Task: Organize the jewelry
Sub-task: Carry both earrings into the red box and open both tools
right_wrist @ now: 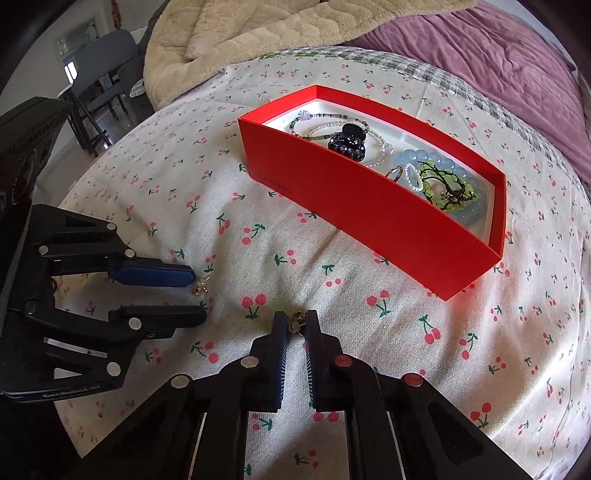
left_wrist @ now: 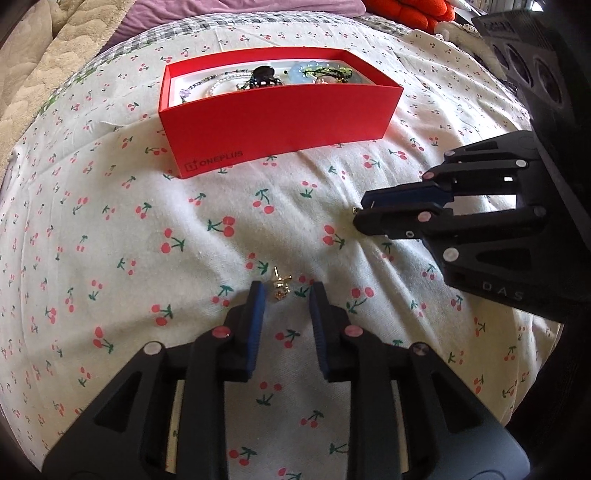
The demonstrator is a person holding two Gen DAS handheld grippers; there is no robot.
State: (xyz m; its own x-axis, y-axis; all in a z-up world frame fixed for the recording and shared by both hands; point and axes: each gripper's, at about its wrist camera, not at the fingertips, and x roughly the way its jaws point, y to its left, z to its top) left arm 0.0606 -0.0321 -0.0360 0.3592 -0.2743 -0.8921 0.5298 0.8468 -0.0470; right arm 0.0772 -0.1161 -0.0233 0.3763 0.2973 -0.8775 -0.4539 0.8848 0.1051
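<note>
A red box (left_wrist: 277,118) (right_wrist: 351,206) stands on the cherry-print sheet and holds bead bracelets (right_wrist: 439,177), a dark hair claw (right_wrist: 349,142) and a ring. A small gold earring (left_wrist: 280,287) (right_wrist: 199,288) lies on the sheet between the tips of my left gripper (left_wrist: 287,295) (right_wrist: 198,296), which is open and not pressing on it. To the right, my right gripper (right_wrist: 296,316) (left_wrist: 359,211) points down at the sheet, shut on a second small earring (right_wrist: 296,324) pinched at its fingertips.
A beige blanket (right_wrist: 258,26) and a purple quilt (right_wrist: 498,55) lie beyond the box. An orange plush (left_wrist: 410,11) and a dark box (left_wrist: 524,59) sit at the far right in the left wrist view. A chair (right_wrist: 107,62) stands off the bed.
</note>
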